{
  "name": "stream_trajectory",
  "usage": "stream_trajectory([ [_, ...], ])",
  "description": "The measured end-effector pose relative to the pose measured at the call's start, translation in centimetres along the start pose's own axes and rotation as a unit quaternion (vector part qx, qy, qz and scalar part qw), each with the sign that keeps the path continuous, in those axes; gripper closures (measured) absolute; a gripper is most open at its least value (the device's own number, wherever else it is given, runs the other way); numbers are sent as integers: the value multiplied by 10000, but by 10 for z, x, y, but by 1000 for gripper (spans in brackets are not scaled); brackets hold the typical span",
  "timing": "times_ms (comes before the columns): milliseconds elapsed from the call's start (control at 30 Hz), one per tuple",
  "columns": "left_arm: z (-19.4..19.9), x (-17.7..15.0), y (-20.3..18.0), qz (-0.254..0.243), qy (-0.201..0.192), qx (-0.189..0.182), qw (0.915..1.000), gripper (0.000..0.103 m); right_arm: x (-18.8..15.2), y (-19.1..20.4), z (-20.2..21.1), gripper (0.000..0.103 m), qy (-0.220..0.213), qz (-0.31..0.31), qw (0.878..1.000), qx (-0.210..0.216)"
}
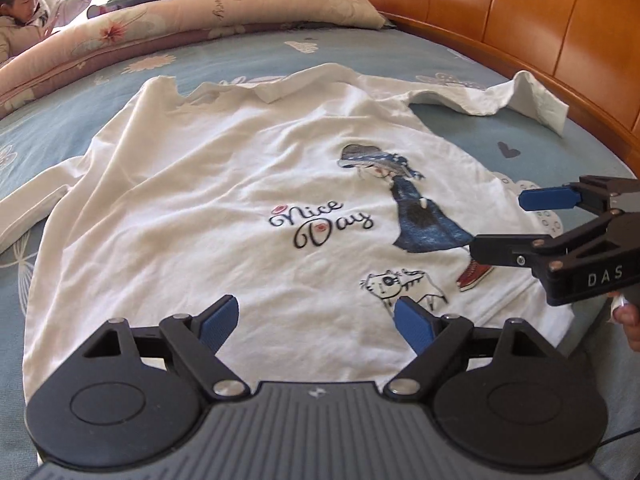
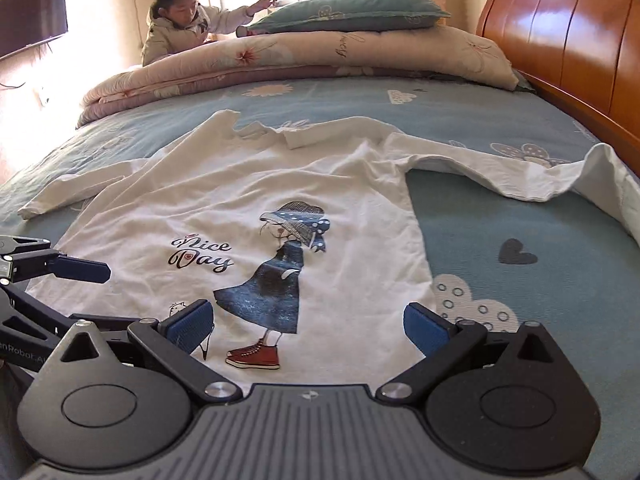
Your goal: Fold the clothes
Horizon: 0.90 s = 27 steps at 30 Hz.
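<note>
A white long-sleeved shirt (image 1: pixel 224 184) (image 2: pixel 340 200) with a "Nice Day" print and a girl in a blue dress lies spread face up on the bed, hem nearest me. Its right sleeve (image 2: pixel 520 168) stretches toward the headboard with the cuff turned up; its left sleeve (image 1: pixel 28 212) lies along the left. My left gripper (image 1: pixel 316 320) hovers open over the hem, nothing between its blue pads. My right gripper (image 2: pixel 308 322) is open above the hem's right part, near the red shoe print. In the left wrist view the right gripper (image 1: pixel 508 220) shows at the shirt's right edge.
A blue patterned sheet (image 2: pixel 520 240) covers the bed. A folded floral quilt (image 2: pixel 320 56) with a green pillow (image 2: pixel 352 10) on it lies across the far end. A wooden headboard (image 2: pixel 568 40) runs along the right. A person (image 2: pixel 180 20) leans over the quilt at the far left.
</note>
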<state>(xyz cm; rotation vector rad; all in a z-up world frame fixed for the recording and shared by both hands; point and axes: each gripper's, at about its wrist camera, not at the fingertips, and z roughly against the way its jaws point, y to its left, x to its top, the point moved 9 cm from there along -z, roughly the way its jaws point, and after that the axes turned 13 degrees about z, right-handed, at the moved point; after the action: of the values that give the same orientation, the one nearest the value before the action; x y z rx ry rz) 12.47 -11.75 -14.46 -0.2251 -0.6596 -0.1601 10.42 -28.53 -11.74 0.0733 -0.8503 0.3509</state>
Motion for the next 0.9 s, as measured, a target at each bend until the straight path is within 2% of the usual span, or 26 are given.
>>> stream_trajectory([
  [67, -7, -9, 9, 66, 79, 107, 9999, 15, -11, 10, -18, 0, 316, 85, 9995, -40],
  [100, -6, -13, 10, 52, -13, 64, 10000, 12, -16, 14, -26, 0, 483, 124, 9987, -66],
  [167, -5, -19, 10, 40, -73, -1, 10000, 1, -21, 19, -28, 0, 434, 270, 9985, -187],
  [300, -4, -23, 10, 26, -290, 77, 9995, 1, -24, 18, -26, 0, 348, 224, 9988, -263],
  [733, 6, -34, 12, 288, -543, 209, 9979, 1, -39, 21, -14, 0, 83, 199, 9984, -527],
  [900, 9, -38, 12, 398, -758, 258, 9960, 1, -43, 22, -10, 0, -158, 168, 9980, -590],
])
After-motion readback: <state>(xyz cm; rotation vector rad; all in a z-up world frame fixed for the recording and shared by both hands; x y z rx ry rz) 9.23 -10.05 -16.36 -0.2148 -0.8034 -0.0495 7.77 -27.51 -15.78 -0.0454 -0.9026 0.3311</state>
